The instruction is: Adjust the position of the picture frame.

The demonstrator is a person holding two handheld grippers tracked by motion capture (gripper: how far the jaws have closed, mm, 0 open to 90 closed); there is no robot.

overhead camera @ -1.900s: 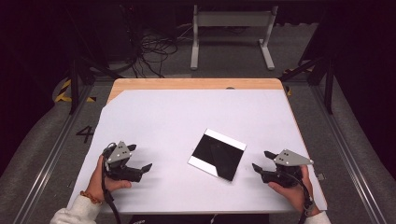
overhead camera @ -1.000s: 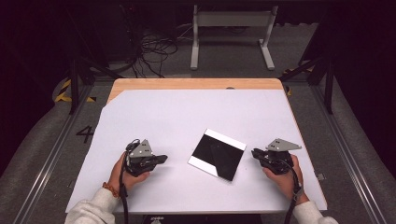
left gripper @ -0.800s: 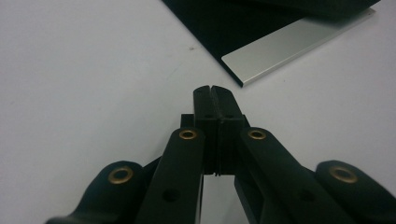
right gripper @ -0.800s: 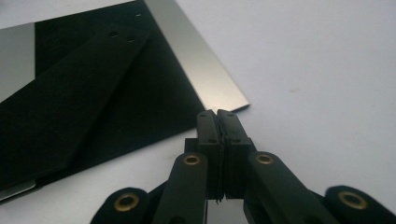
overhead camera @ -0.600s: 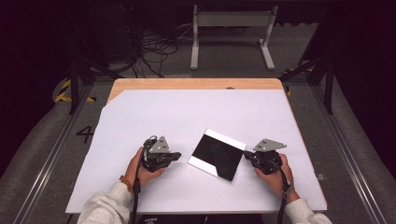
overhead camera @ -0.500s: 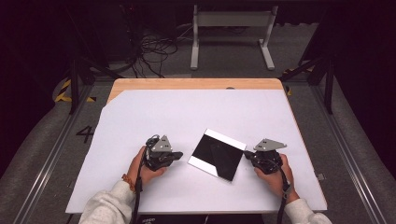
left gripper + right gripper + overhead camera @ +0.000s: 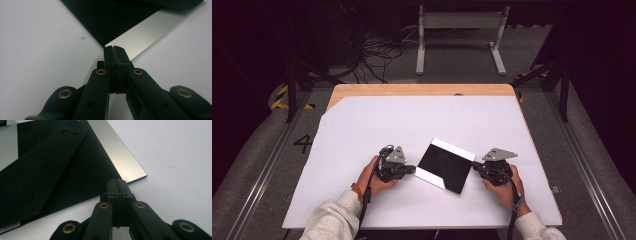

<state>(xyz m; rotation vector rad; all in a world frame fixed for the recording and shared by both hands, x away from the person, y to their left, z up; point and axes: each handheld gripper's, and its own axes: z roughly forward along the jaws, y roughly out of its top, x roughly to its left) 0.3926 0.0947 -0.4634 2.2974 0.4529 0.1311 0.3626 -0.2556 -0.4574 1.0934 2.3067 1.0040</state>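
A flat black square plate (image 7: 446,164) with silver strips along two opposite edges lies on the white table cover (image 7: 362,125), turned like a diamond. My left gripper (image 7: 413,170) is shut, its tips touching the plate's left corner with nothing between them. In the left gripper view the shut tips (image 7: 115,47) sit where the black face (image 7: 112,20) meets the silver strip (image 7: 147,32). My right gripper (image 7: 473,166) is shut too, at the plate's right corner. Its tips (image 7: 117,181) rest against the black face's (image 7: 82,177) edge, beside the silver strip (image 7: 120,152). A darker band with two small holes (image 7: 50,157) lies across the plate.
The white cover leaves a wooden table edge (image 7: 422,90) bare at the back. Beyond the table are a white metal stand (image 7: 459,20) and loose cables (image 7: 377,50) on the dark floor. Floor rails run along both sides.
My left gripper has slid right across the cover to the plate's left corner. My right gripper has come in leftward to the right corner. The plate has not moved.
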